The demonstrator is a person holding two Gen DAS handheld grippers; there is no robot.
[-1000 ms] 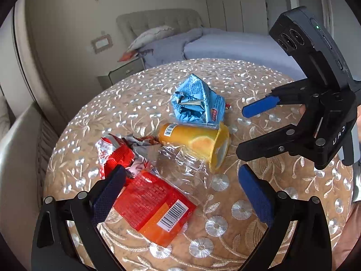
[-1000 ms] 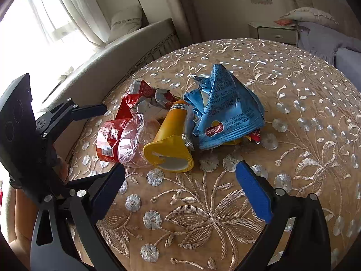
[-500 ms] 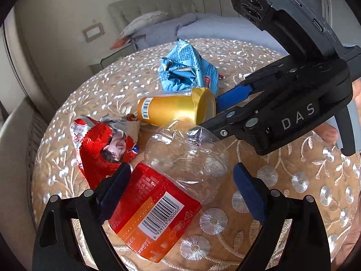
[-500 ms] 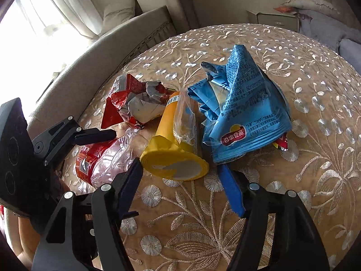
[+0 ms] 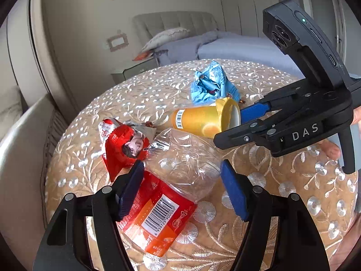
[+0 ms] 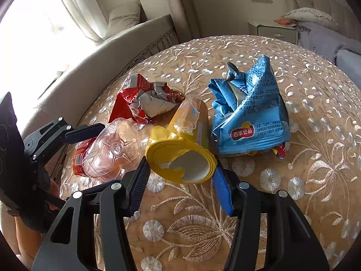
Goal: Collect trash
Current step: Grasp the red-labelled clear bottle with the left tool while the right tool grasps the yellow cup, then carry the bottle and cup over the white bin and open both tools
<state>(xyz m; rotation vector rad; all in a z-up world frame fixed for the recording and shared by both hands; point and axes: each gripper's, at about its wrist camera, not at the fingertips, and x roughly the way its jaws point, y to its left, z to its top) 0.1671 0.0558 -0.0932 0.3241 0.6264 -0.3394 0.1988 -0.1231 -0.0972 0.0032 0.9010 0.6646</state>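
Trash lies in a loose cluster near the middle of our round bench [image 6: 304, 103], which is covered with an embroidered cloth. Our left gripper [image 5: 180, 180] straddles the crushed clear bottle [image 5: 180, 164] with its red label; its fingers [image 5: 132, 189] have just been closing, and they now stand at the bottle's two sides, the left one against the label, though we cannot tell whether both pads truly press on it. Our right gripper [image 6: 180, 180] reaches in from the other side to the yellow cup [image 6: 182, 155], which lies on its side with its open mouth toward that camera. Its fingers [image 6: 222, 192] have also just been closing and now sit at either edge of the cup's rim, touching it as far as we can see. A torn film clings to the cup's wall. The bottle and the cup lie just beside each other, the bottle's base next to the cup's rim. A crumpled red wrapper [image 6: 146, 97] rests behind the bottle, touching it. A blue chip bag [image 6: 250, 113] stands crumpled beside the cup, on its far side from the bottle. A bed [image 5: 225, 45] and a nightstand [image 6: 273, 31] stand beyond the bench, and a curved sofa [image 6: 94, 67] runs along the window side.
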